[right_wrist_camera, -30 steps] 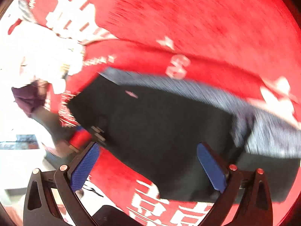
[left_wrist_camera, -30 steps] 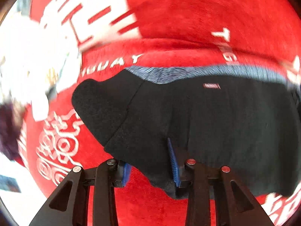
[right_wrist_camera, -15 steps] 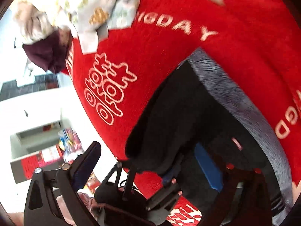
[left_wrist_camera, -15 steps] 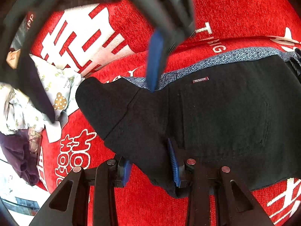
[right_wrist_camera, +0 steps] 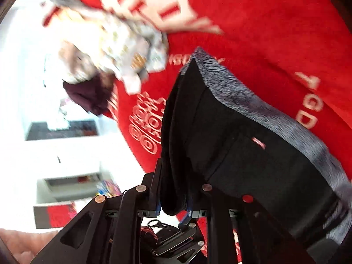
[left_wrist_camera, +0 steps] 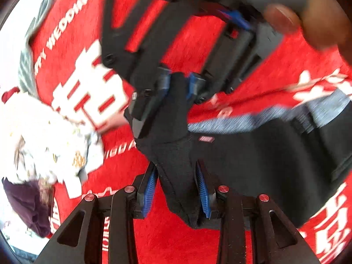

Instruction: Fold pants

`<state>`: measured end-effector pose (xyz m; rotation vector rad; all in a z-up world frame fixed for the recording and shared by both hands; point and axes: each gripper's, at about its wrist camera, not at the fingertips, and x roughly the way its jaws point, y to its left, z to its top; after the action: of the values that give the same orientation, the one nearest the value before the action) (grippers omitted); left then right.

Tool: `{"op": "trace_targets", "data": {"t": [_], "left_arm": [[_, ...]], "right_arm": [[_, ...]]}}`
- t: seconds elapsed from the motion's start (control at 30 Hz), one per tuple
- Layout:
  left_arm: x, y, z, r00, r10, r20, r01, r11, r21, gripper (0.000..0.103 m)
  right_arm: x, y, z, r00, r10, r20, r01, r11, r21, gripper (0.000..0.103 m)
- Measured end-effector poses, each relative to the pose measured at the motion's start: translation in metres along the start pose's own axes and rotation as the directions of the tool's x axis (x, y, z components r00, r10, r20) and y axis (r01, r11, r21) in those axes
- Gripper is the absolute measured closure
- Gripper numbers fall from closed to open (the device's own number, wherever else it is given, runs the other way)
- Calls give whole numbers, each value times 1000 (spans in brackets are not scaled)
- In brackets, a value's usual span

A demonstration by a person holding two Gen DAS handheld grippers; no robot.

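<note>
Black pants with a grey waistband lie on a red blanket. My left gripper is shut on the near fold of the pants' left end. My right gripper comes in from above in the left wrist view and is shut on the far corner of the same end, lifting it. In the right wrist view the right gripper pinches a thick black fold of the pants, and the grey waistband runs along the top edge.
A pile of white patterned clothes and a dark purple garment lie at the left of the red blanket. White furniture and a drawer stand beyond the blanket's edge. A hand holds the right gripper.
My right gripper swung over from the pants' right side, came down at the left end and closed on the far corner. My left gripper kept its hold on the near fold.
</note>
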<state>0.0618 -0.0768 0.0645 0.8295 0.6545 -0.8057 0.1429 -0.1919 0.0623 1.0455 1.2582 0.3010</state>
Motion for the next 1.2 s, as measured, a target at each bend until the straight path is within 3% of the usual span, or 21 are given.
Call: {"op": "trace_targets", "data": {"t": [0.17, 0.33, 0.57, 0.77, 0.87, 1.0, 1.13, 1.2], "left_arm": [[-44, -34, 40, 993, -77, 89, 74, 997, 34, 67], [-80, -104, 77, 968, -191, 161, 171, 977, 128, 67], [-94, -219, 93, 938, -322, 128, 277, 918, 282, 67], [-75, -307, 76, 931, -364, 19, 327, 857, 398, 66], [-58, -335, 63, 938, -345, -46, 329, 836, 439, 66], [-52, -342, 52, 953, -301, -45, 284, 825, 488, 59], [-56, -327, 52, 937, -335, -95, 337, 805, 488, 51], [-62, -311, 52, 926, -357, -122, 371, 802, 468, 50]], "right_arm": [[-84, -17, -50, 981, 70, 182, -73, 997, 12, 84], [-164, -54, -114, 941, 55, 335, -75, 996, 47, 84], [-236, -153, -208, 882, -10, 472, -106, 970, 219, 84], [-247, -237, -273, 861, -55, 506, -152, 921, 359, 84], [-234, -275, -290, 862, -54, 504, -191, 887, 421, 84], [-207, -308, -306, 849, -20, 528, -263, 851, 455, 84], [-199, -316, -316, 829, 2, 559, -313, 830, 461, 83], [-199, -312, -320, 834, -22, 552, -286, 838, 465, 81]]}}
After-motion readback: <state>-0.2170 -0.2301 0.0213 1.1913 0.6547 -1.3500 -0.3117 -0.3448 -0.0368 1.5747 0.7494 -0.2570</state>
